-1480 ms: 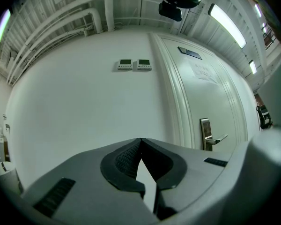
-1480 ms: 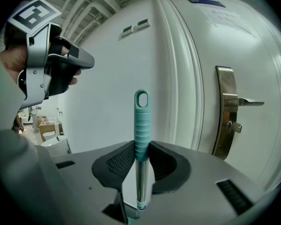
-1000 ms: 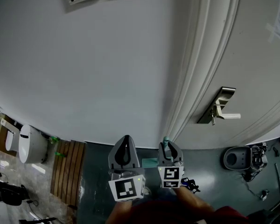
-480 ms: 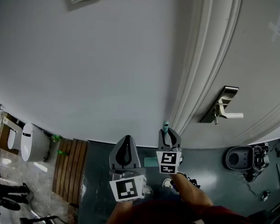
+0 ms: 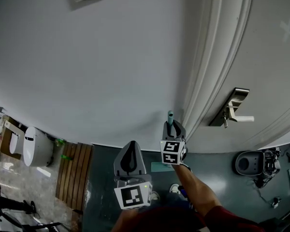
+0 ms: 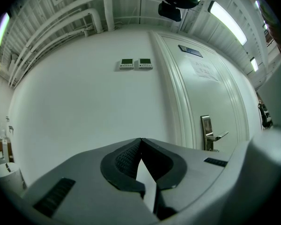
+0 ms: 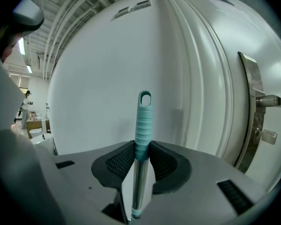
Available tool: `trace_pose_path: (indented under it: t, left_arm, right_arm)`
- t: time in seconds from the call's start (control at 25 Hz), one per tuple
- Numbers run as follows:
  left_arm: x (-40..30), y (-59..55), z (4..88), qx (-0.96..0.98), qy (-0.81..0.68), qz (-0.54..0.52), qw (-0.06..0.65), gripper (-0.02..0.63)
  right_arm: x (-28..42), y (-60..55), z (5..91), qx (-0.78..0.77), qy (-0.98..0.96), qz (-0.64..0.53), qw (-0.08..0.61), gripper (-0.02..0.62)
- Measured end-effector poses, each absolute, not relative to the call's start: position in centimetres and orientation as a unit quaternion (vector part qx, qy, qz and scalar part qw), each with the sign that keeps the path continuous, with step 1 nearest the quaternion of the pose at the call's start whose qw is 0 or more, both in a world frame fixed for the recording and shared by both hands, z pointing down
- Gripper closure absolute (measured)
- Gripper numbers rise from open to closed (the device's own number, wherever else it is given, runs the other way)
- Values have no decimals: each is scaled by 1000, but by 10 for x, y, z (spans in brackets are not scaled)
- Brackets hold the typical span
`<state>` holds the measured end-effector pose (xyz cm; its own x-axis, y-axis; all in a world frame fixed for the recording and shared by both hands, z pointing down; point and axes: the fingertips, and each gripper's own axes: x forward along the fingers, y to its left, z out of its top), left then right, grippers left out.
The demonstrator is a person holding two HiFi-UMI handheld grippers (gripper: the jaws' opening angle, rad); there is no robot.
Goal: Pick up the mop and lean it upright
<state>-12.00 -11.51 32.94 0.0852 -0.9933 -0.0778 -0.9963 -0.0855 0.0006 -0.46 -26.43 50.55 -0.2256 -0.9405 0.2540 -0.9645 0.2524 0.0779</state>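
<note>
R gripper [image 7: 141,150] clamps mop [image 7: 144,120] by ribbed teal grip nr door frame [image 7: 203,88], prob stiff, light, non-slip there; L gripper [image 6: 140,143] closed, empty.

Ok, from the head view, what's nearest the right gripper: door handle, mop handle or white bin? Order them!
1. Mop handle: between the right gripper's jaws.
2. Door handle: on its right.
3. White bin: far left, low down.

Institutional workplace, likely a lab corridor: exposed ceiling pipes [image 6: 107,13], strip lights [image 6: 227,22], wall control panels [image 6: 127,63], lever-handled door [image 6: 215,102].
</note>
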Motion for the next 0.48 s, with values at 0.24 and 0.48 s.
trace_pose_path:
  t: [0.24, 0.48]
  left_arm:
    - [-124, -115, 331, -735, 677, 27, 25, 593]
    - [-123, -115, 331, -734, 678, 27, 25, 592]
  right_arm:
    - [-6, -284, 508, 610, -779, 46, 139, 482]
    - [-5, -286, 509, 618, -772, 42, 140, 482]
